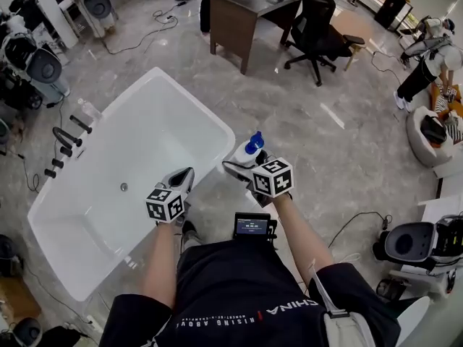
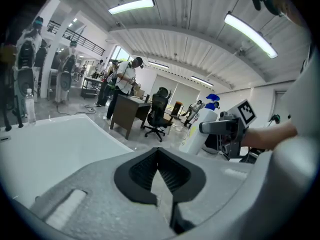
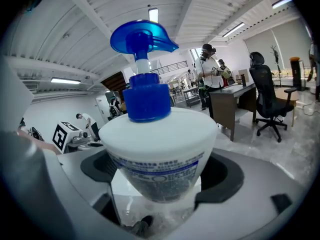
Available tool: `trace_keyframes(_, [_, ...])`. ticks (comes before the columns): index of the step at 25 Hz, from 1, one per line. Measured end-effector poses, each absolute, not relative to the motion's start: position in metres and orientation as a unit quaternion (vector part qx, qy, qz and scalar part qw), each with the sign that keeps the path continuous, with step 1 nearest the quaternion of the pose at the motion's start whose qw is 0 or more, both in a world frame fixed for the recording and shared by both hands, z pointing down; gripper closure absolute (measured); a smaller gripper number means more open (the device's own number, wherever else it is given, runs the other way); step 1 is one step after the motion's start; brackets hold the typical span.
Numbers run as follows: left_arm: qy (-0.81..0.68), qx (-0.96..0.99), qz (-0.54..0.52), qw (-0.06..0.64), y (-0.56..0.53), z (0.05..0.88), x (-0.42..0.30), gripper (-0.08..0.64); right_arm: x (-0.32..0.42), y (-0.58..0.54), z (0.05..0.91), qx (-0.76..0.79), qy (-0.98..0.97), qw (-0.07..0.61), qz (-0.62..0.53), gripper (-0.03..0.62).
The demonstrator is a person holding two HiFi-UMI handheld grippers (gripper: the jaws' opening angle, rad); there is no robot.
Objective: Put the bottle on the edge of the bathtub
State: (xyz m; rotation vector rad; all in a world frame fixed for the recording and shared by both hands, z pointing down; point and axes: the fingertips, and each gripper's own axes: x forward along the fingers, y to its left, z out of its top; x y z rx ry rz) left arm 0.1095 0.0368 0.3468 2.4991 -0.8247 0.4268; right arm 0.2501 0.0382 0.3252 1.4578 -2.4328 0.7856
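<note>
1. The bathtub is white and stands on the stone floor. Its basin is bare white, with a small round drain low in the bottom.
2. Black taps stand along the tub's left edge.
3. A clear water bottle stands upright by the tub's far corner. Whether it is on the rim or just behind it cannot be told.
4. The bottle is white with a blue pump top and a printed label round its body. The lower part of the body looks cloudy, and what is inside cannot be made out.
5. The right gripper has its jaws spread wide, with one dark pad on each side of the bottle's body. It holds the bottle upright.
6. The bottle is in the air just beside the tub's right corner, over the floor and not on the rim.
7. The left gripper has its jaws drawn together to a narrow point with nothing between them. It hangs over the tub's near edge, close to the left of the right gripper.
8. A brown desk and a black office chair stand on the floor well beyond the tub.
</note>
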Motion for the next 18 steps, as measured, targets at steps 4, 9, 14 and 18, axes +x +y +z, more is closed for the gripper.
trace_keyframes(4, [-0.325, 0.903, 0.158, 0.232, 0.046, 0.347, 0.116, 0.551, 0.265, 0.038, 0.325, 0.479, -0.831, 0.092, 0.267, 0.095])
trace_keyframes(9, [-0.344, 0.897, 0.153, 0.231, 0.053, 0.344, 0.117, 0.551, 0.266, 0.037, 0.318, 0.461, -0.843, 0.088, 0.261, 0.095])
trace_keyframes(14, [-0.356, 0.893, 0.155, 0.225, 0.061, 0.343, 0.122, 0.551, 0.270, 0.042, 0.324, 0.444, -0.851, 0.105, 0.260, 0.095])
trace_keyframes(18, [-0.356, 0.892, 0.162, 0.226, 0.063, 0.353, 0.112, 0.551, 0.261, 0.040, 0.346, 0.434, -0.851, 0.134, 0.265, 0.095])
